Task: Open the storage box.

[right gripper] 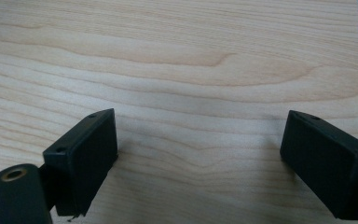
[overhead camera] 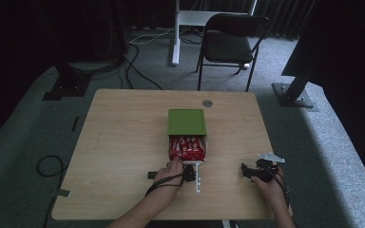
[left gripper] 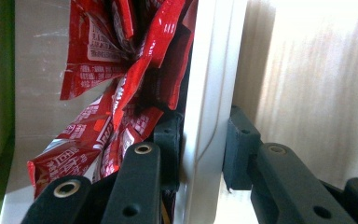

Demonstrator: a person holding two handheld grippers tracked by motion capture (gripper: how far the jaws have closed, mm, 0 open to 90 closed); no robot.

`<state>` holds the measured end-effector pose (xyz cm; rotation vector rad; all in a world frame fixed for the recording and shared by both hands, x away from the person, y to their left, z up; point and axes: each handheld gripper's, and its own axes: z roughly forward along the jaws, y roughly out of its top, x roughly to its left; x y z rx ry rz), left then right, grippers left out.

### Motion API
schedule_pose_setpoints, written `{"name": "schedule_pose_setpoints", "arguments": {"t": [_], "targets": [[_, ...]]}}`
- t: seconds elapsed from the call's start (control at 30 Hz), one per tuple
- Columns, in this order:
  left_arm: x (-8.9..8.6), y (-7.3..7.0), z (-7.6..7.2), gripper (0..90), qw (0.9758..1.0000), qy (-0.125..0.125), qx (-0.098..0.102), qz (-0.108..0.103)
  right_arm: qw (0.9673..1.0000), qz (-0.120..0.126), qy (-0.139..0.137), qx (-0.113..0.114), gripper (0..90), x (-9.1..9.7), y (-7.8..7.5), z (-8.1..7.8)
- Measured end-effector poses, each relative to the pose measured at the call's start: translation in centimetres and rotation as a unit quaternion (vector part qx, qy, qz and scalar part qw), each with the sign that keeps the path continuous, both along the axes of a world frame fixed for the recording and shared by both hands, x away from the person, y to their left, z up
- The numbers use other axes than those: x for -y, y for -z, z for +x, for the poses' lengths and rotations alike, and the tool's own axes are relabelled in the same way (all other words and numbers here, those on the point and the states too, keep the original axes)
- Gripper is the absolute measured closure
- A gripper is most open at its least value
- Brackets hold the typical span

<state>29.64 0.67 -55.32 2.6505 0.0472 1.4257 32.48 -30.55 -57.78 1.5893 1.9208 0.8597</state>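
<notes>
A white box with a green lid lies at the table's middle, its open end toward me and stuffed with red packets. My left gripper is at that open end. In the left gripper view the left gripper is shut on the box's white wall, one jaw inside among the red packets and the other outside. My right gripper rests near the table's front right. In the right gripper view the right gripper stands open over bare wood.
The wooden table has a round grey grommet near its far edge. A black folding chair and a white stand are on the floor beyond. Cables lie left of the table.
</notes>
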Motion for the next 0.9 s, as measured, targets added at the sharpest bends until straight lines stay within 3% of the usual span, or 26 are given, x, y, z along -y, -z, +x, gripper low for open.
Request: {"name": "schedule_pose_setpoints", "arguments": {"t": [0.37, 0.9], "targets": [[0.1, 0.2, -1.8, 72.2, 1.0, 0.005, 0.003, 0.001, 1.0, 0.0, 0.0, 0.0, 10.3, 0.0, 0.0, 0.0], [0.0, 0.5, -3.9, 72.1, 0.9999, 0.01, -0.011, 0.007, 1.0, 0.0, 0.0, 0.0, 10.3, 0.0, 0.0, 0.0]]}}
